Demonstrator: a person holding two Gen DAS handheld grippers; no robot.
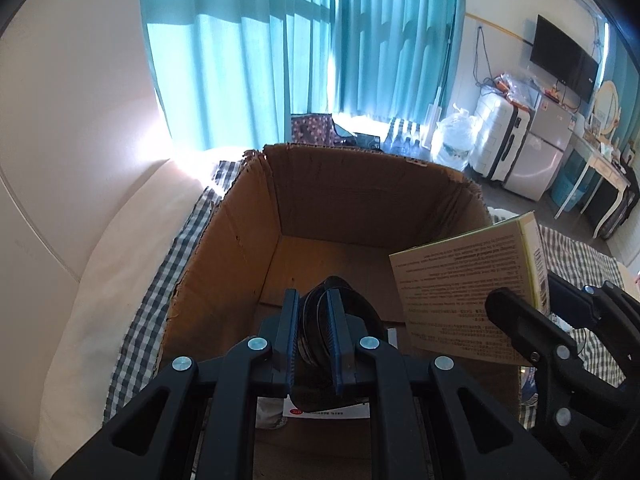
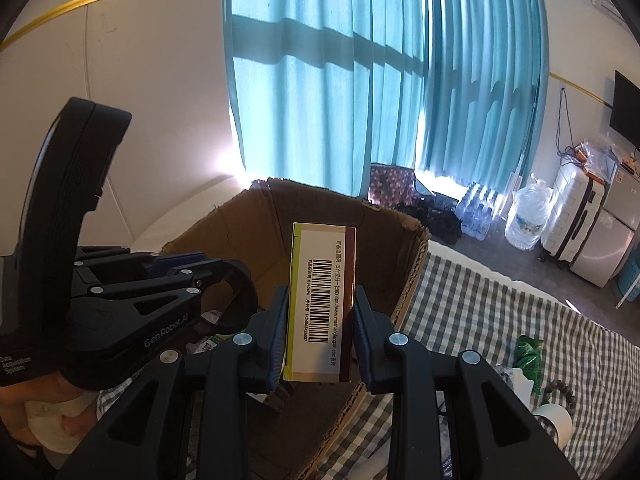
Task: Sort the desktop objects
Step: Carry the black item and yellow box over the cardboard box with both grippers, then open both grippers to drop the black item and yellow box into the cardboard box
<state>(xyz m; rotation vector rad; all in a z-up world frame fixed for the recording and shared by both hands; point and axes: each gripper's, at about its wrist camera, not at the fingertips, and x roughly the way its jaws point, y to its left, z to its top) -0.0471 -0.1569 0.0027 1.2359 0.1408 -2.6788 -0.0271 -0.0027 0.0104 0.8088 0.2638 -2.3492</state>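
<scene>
An open cardboard box [image 1: 360, 200] [image 2: 248, 224] stands on a checked cloth. My left gripper [image 1: 314, 300] hangs over the box's inside, shut on a black ring-shaped thing [image 1: 344, 312], perhaps a coiled cable. In the right wrist view the left gripper [image 2: 216, 268] is at the left, with the black ring [image 2: 240, 300] hanging from it. My right gripper [image 2: 320, 292] is shut on a small printed carton [image 2: 322, 300] with a barcode, held upright over the box's near right edge. The left wrist view shows that carton [image 1: 460, 280] at the right, in the right gripper [image 1: 532, 300].
A white card with a red dot [image 1: 320, 410] lies on the box floor. On the checked cloth [image 2: 500, 320] to the right lie a green packet [image 2: 528, 352], dark beads [image 2: 560, 392] and a white tape roll [image 2: 554, 424]. A pale padded wall [image 1: 80, 160] rises at the left.
</scene>
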